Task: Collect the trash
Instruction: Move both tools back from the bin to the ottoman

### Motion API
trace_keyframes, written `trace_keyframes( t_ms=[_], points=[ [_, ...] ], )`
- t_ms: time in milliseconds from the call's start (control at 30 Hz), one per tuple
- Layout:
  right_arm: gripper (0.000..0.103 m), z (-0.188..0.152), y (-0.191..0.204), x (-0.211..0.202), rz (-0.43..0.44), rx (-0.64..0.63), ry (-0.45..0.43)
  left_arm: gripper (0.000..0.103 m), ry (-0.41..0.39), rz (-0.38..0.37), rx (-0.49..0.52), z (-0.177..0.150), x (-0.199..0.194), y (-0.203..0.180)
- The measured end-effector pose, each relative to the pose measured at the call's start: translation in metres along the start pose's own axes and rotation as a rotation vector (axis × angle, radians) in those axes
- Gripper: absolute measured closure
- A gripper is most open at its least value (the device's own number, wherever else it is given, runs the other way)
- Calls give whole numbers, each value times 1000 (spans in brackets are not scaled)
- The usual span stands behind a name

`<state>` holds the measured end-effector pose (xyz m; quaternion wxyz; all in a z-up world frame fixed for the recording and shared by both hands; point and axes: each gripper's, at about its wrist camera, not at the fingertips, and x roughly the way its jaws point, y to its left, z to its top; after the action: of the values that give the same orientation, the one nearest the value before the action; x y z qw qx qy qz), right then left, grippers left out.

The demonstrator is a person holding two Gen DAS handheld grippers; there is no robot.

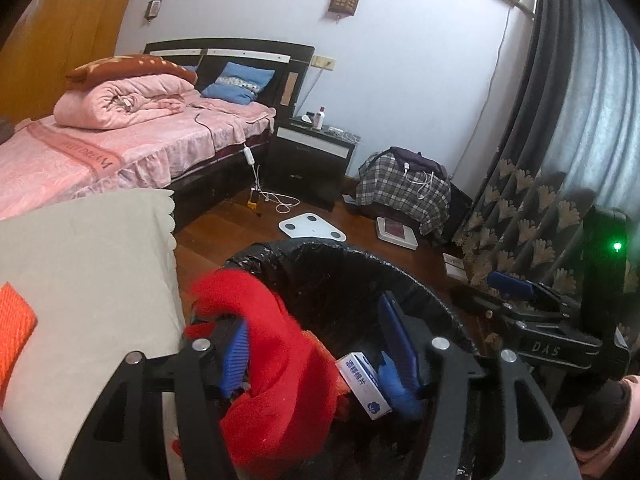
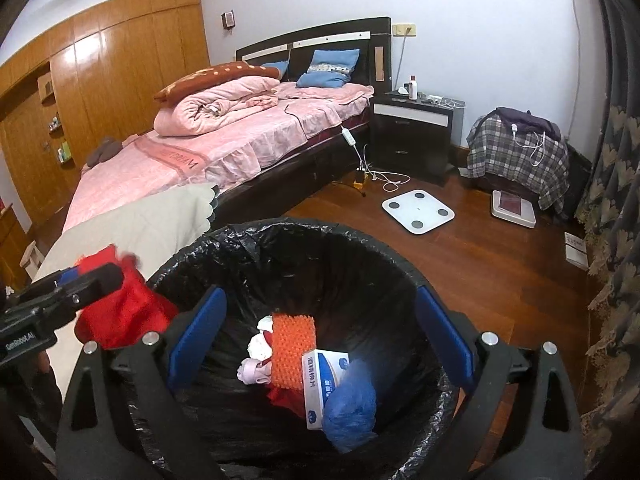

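Observation:
A bin lined with a black bag [image 2: 280, 232] stands right under both grippers. In it lie an orange knobbly pad [image 2: 290, 344], a white-and-blue box [image 2: 322, 384], a crumpled blue bag [image 2: 352, 404] and pale tissue [image 2: 256, 360]. My right gripper [image 2: 320, 334] stands wide open above the bin's mouth, with nothing between its blue pads. My left gripper [image 1: 316, 348] is at the bin's left rim [image 1: 320, 248]. A red cloth [image 1: 280, 344] hangs between its jaws, draped against the left pad [image 1: 236, 356]; the right pad stands apart from it. The box [image 1: 364, 384] shows below.
A beige-covered piece of furniture [image 1: 88, 264] with an orange item [image 1: 14, 320] on it adjoins the bin's left side. Beyond lie a pink bed [image 2: 200, 152], a dark nightstand [image 2: 412, 136], two floor scales [image 2: 418, 210] [image 2: 513, 208], loose cables [image 2: 384, 180] and a curtain [image 2: 616, 200] at right.

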<state>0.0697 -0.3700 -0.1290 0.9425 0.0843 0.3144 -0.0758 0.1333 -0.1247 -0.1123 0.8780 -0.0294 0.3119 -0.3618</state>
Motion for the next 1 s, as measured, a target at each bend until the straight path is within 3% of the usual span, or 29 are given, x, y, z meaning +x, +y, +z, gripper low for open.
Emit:
trace_keyframes(
  t_ms=[233,467,767,1000],
  points=[
    [10,2,-1,-3,-1,9,-5,43,72,8,32,-14,11,-6],
    [10,4,8,-2,20,-1,-3,41,36,66,26,-15,-5,5],
    [10,12,54,7,91,-50,-1,39,-48,204,-32,-10,-49,53],
    [10,20,114,17,183,-114,3,33,-95,359,-77,-20,-100,102]
  ],
)
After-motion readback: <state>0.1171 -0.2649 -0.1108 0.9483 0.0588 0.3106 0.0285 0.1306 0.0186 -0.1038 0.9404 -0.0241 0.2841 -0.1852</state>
